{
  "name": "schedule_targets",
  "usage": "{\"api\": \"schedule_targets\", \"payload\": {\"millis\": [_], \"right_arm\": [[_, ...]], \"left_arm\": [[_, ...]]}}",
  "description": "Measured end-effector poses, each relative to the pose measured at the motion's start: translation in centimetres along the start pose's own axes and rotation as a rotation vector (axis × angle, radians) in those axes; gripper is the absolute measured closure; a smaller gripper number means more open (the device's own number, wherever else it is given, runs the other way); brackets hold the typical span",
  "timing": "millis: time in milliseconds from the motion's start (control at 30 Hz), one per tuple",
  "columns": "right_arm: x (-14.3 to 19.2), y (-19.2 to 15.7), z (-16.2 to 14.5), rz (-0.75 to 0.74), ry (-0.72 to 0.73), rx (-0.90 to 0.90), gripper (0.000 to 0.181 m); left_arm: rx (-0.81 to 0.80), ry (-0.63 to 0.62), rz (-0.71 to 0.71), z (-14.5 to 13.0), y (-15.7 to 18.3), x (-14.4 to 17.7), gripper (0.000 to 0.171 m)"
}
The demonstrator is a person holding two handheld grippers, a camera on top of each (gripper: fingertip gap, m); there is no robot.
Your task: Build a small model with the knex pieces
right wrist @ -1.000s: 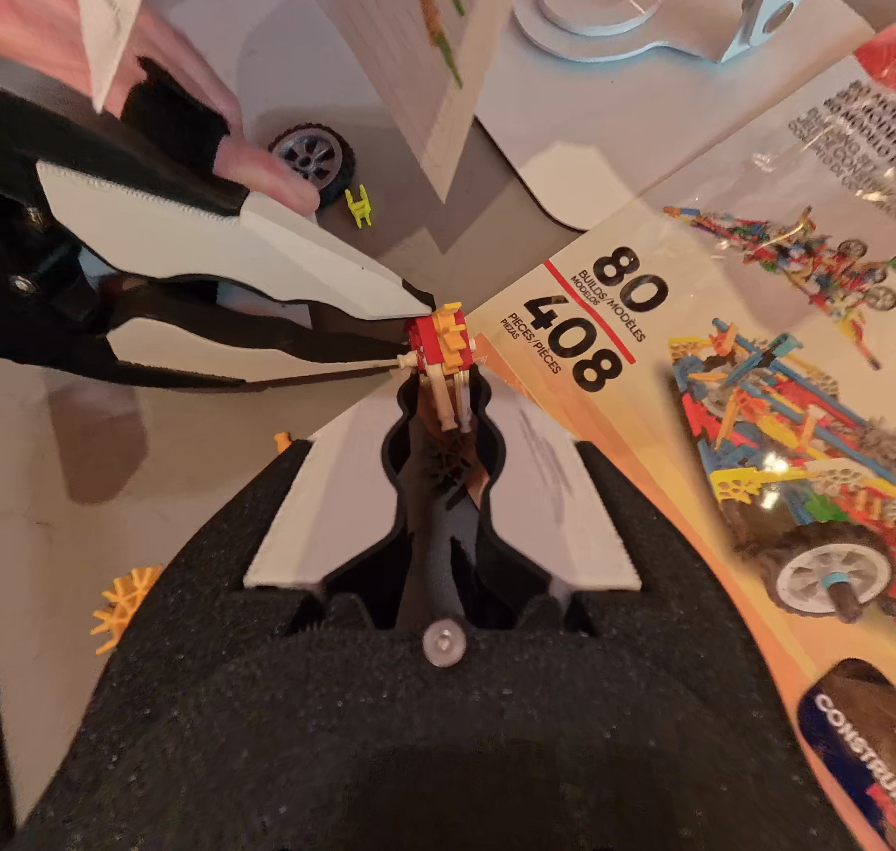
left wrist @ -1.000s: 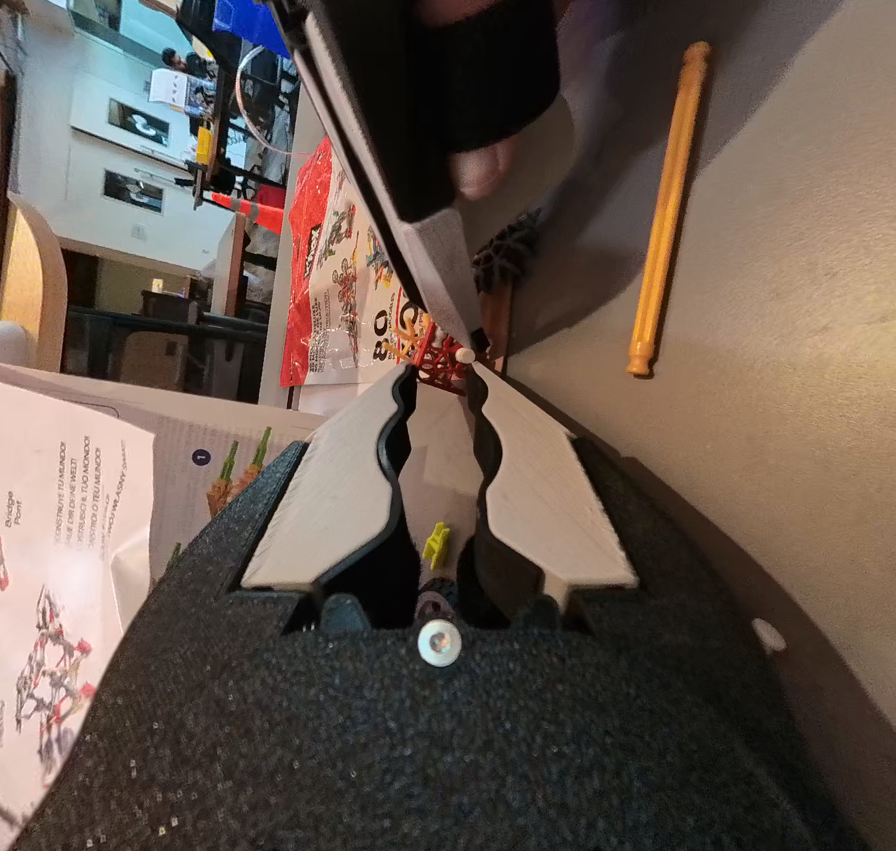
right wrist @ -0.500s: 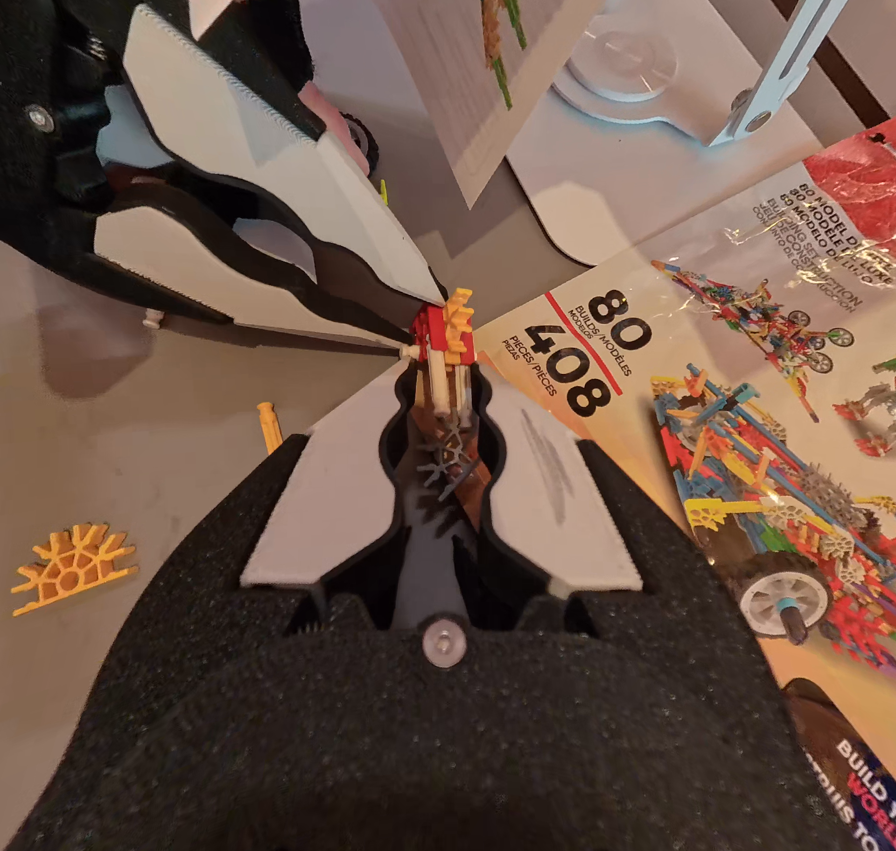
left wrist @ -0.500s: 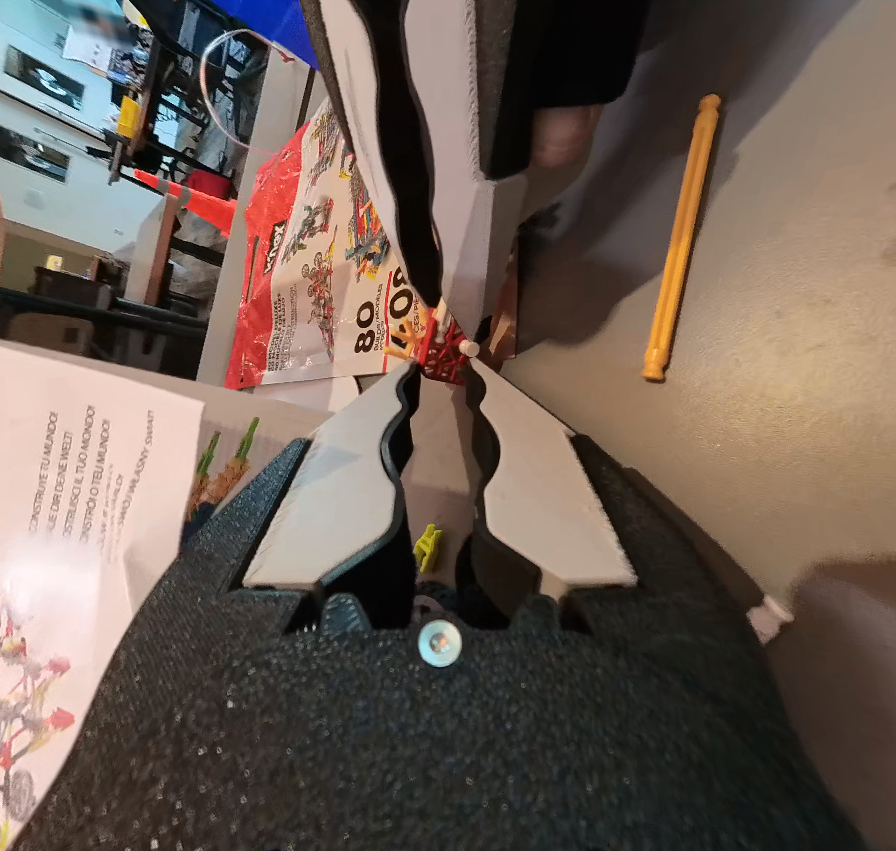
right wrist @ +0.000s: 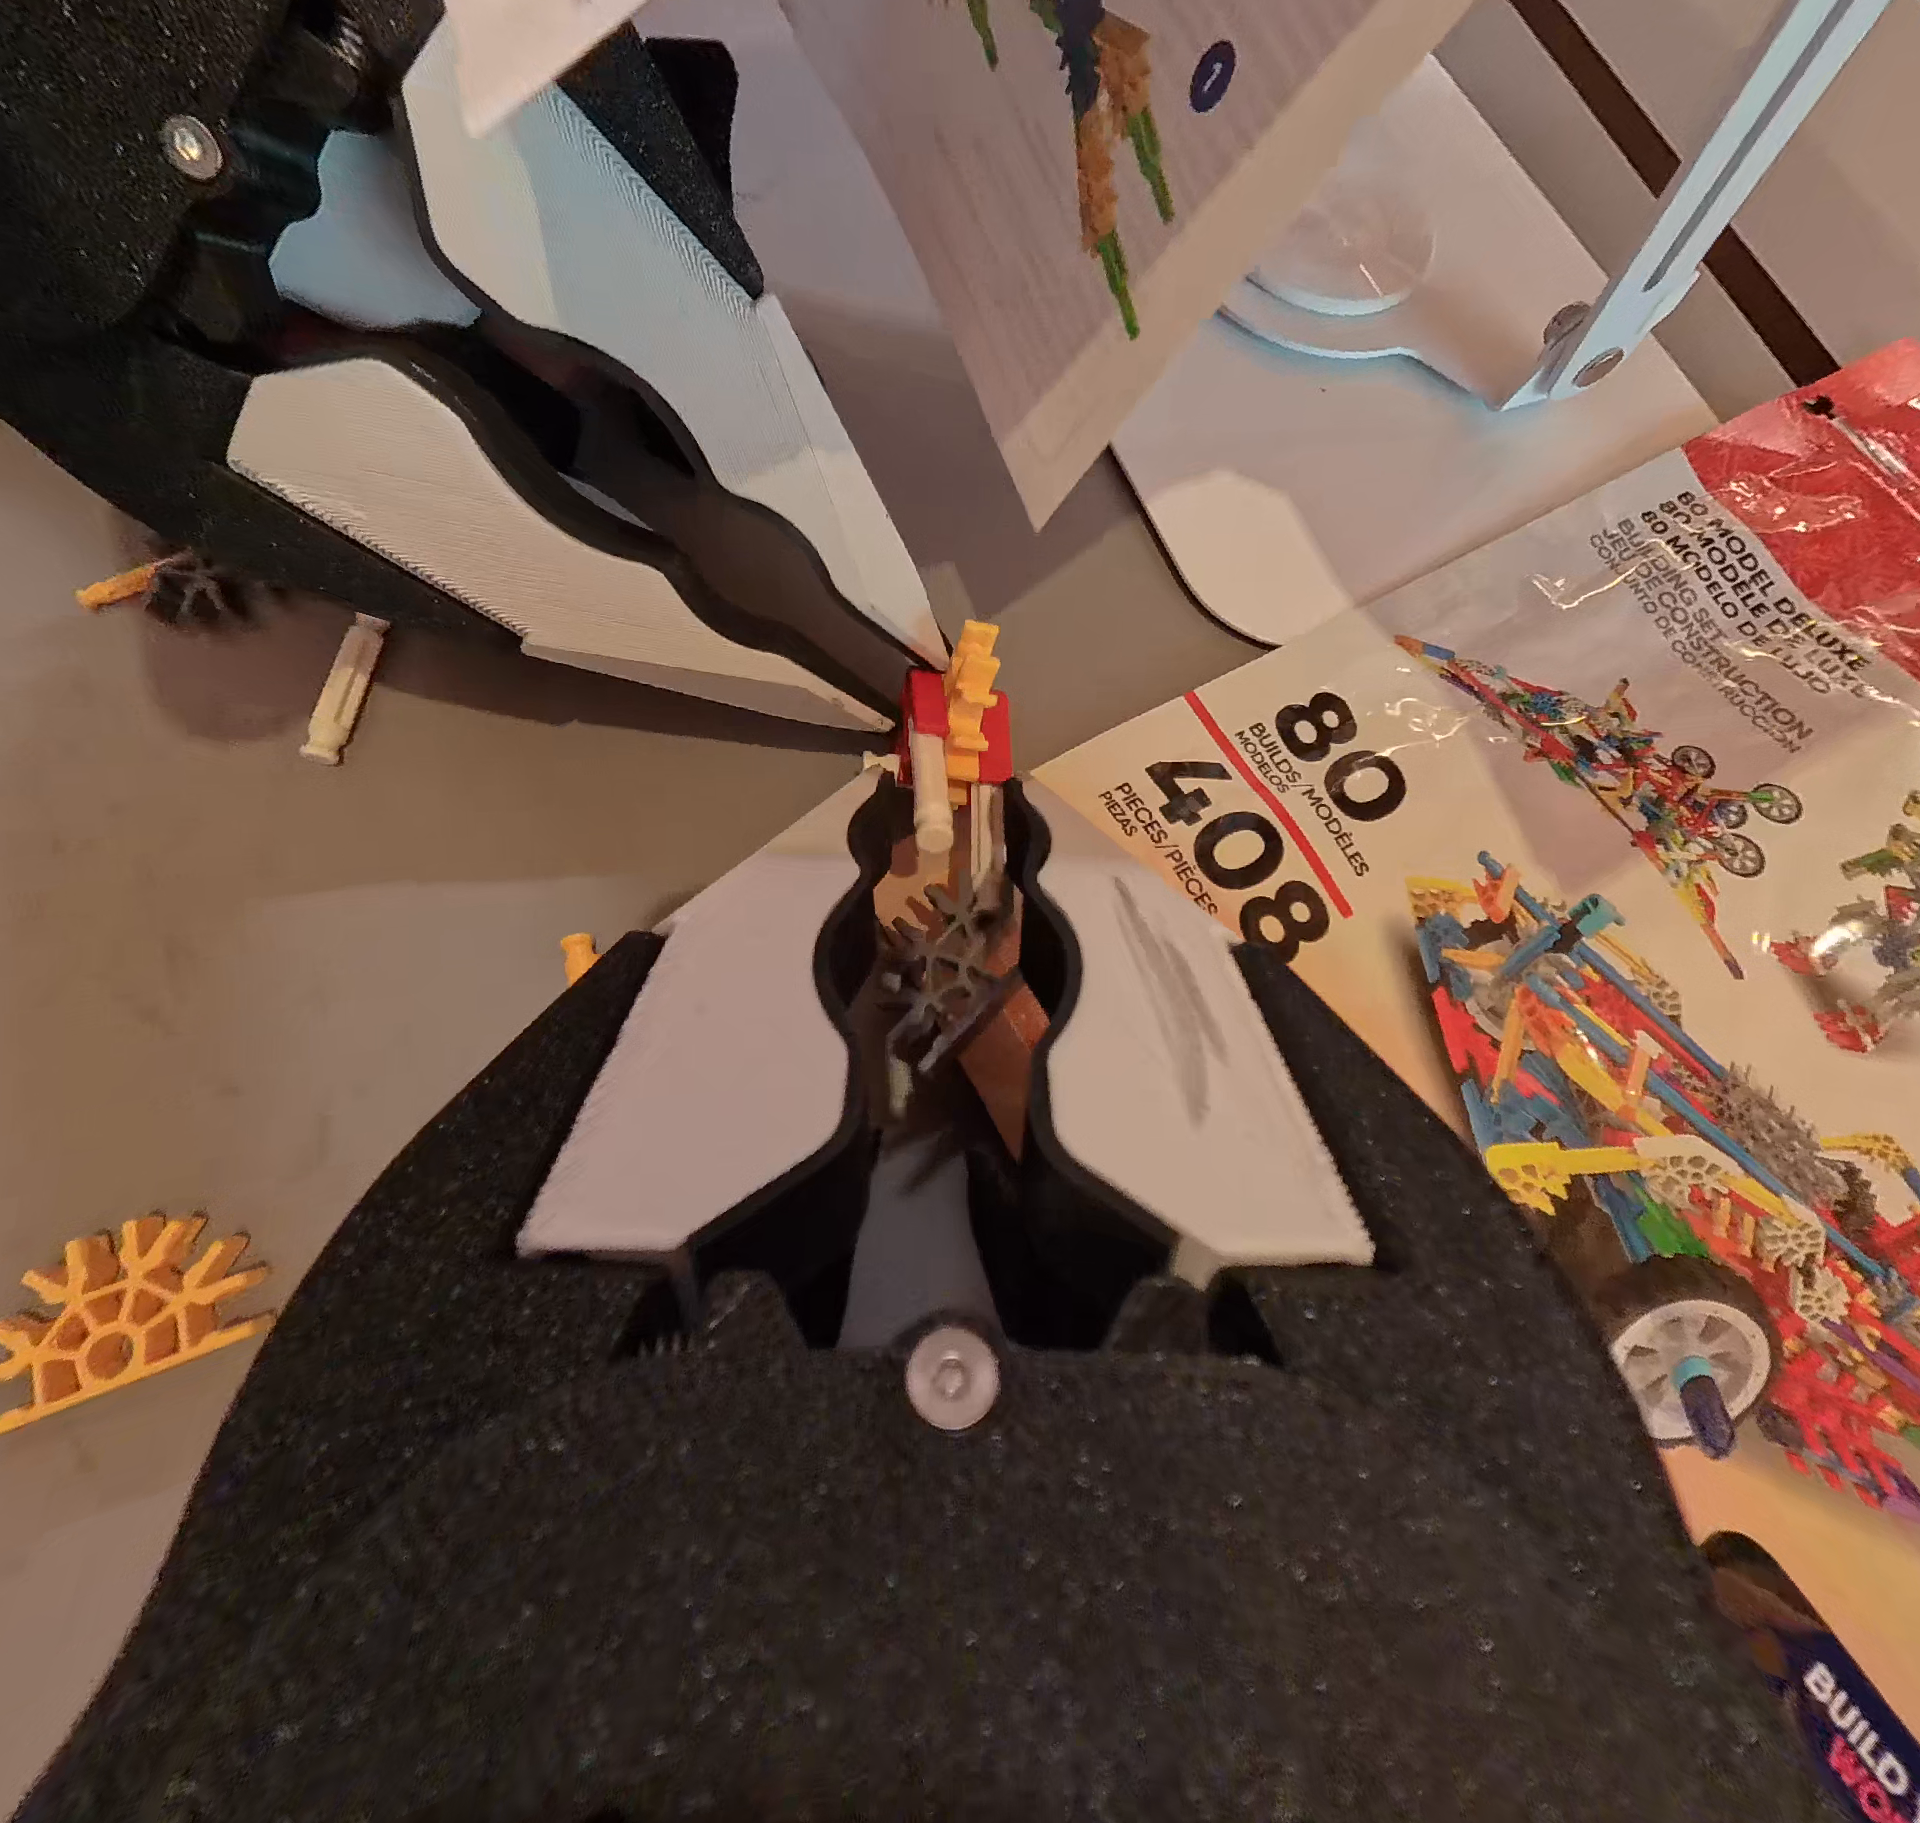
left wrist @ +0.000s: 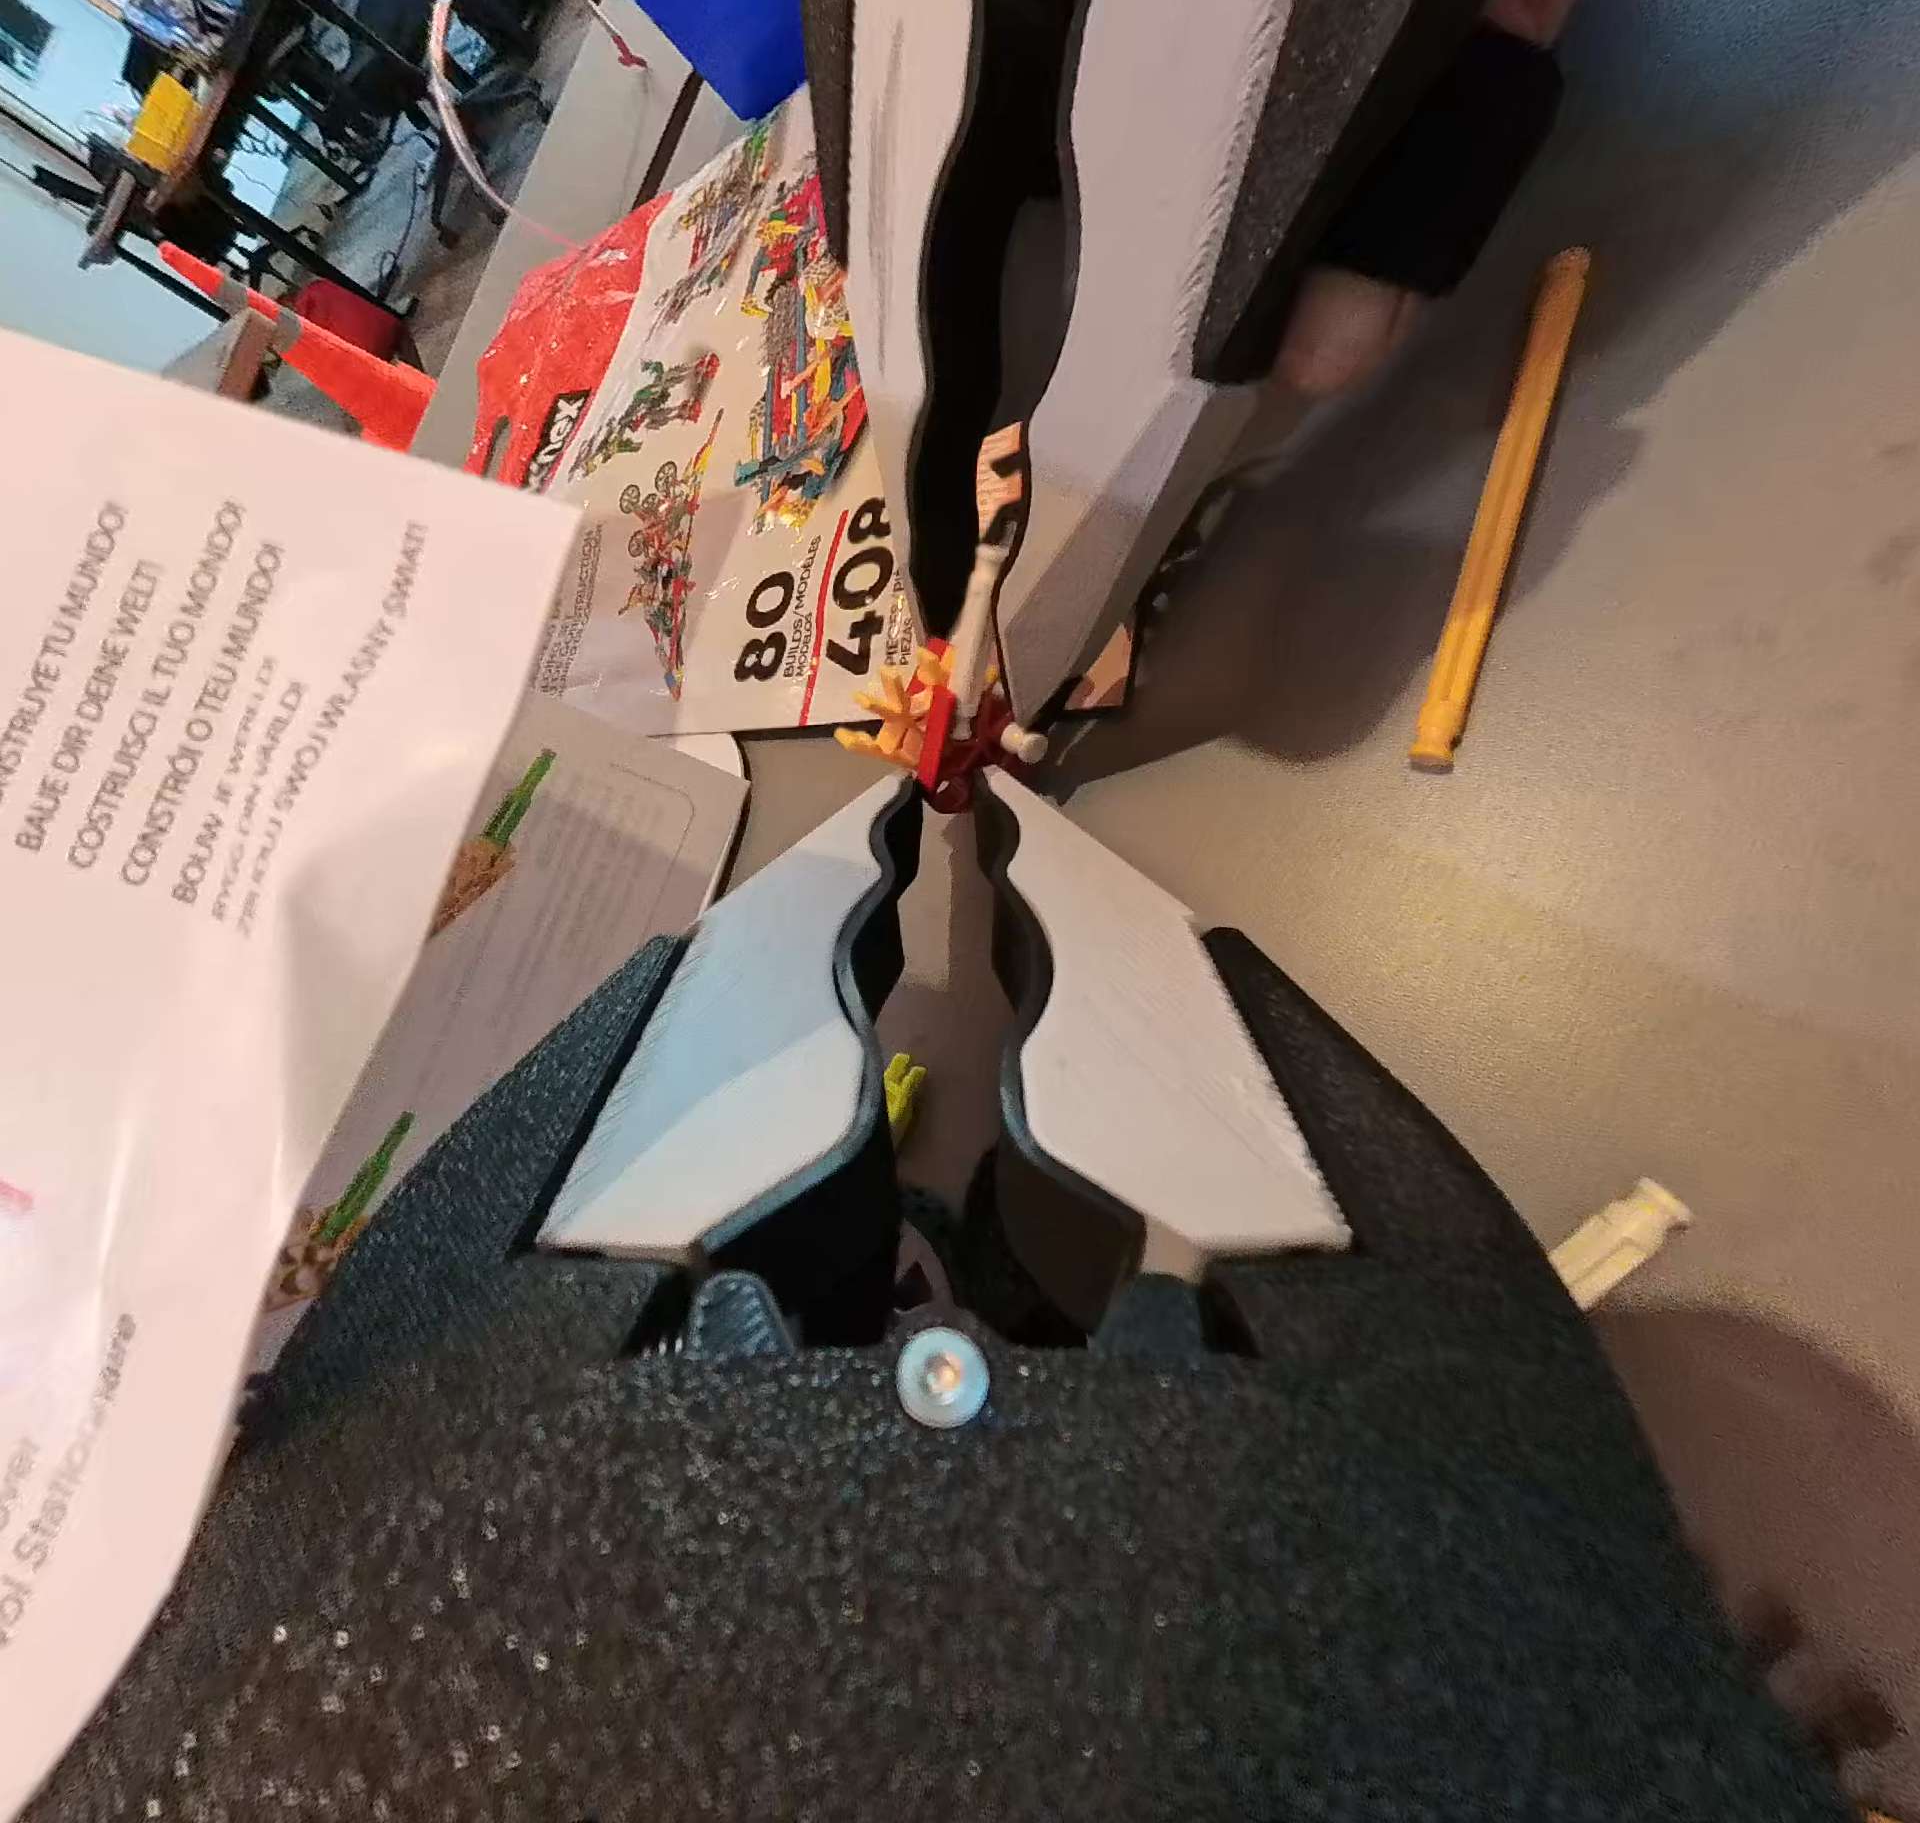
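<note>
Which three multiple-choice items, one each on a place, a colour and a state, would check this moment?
1. The long orange rod lies: A) on the bare table; B) inside a box; C) between gripper fingers.
2. The fan-shaped connector on the table is: A) blue; B) orange; C) green.
3. The right gripper is: A) wide open and empty; B) out of view; C) shut on the toy assembly.
Answers: 1 A, it lies alone on the grey surface; 2 B, its orange spokes show in the right wrist view; 3 C, it clamps the assembly from both sides.
</note>
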State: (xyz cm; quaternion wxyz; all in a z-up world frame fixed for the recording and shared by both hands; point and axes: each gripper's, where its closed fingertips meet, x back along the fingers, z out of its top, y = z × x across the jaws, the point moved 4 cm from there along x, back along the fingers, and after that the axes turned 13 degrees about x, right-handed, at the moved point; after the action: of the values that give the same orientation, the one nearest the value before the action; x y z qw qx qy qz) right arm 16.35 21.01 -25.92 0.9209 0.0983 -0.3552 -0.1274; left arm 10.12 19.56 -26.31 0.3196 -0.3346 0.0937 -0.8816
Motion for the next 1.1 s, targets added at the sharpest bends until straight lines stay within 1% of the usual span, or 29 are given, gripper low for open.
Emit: {"api": "schedule_targets", "payload": {"millis": [100,167,267,400,500,600,800,900,1100], "right_arm": [[-0.7,0.0,-0.5,-0.02,-0.061,0.046,0.162],[-0.5,0.1,-0.3,-0.035,-0.051,0.059,0.164],[-0.6,0.0,-0.2,-0.03,-0.051,0.063,0.163],[-0.5,0.0,-0.1,-0.021,-0.037,0.054,0.163],[-0.5,-0.1,0.0,-0.016,-0.034,0.052,0.163],[-0.3,-0.3,0.1,-0.004,-0.038,0.057,0.163],[0.9,-0.7,1.0,0.033,-0.017,0.043,0.163],[1.3,-1.2,1.5,0.066,-0.02,0.049,0.164],[1.2,-1.5,1.6,0.094,-0.014,0.03,0.164]], "left_arm": [[-0.004,0.016,0.006,0.6,0.2,0.0,0.166],[-0.081,-0.008,0.059,0.3,-0.3,-0.2,0.166],[-0.046,-0.014,0.041,0.1,-0.5,-0.1,0.166],[-0.044,-0.021,0.045,0.1,-0.4,0.0,0.166],[0.002,-0.014,0.018,0.0,-0.5,0.2,0.166],[0.001,-0.011,0.009,0.0,-0.3,0.4,0.166],[0.053,-0.007,-0.06,0.0,0.5,1.1,0.168],[0.056,-0.02,-0.095,-0.1,1.5,1.2,0.17],[0.046,-0.023,-0.125,-0.2,1.8,1.3,0.171]]}}
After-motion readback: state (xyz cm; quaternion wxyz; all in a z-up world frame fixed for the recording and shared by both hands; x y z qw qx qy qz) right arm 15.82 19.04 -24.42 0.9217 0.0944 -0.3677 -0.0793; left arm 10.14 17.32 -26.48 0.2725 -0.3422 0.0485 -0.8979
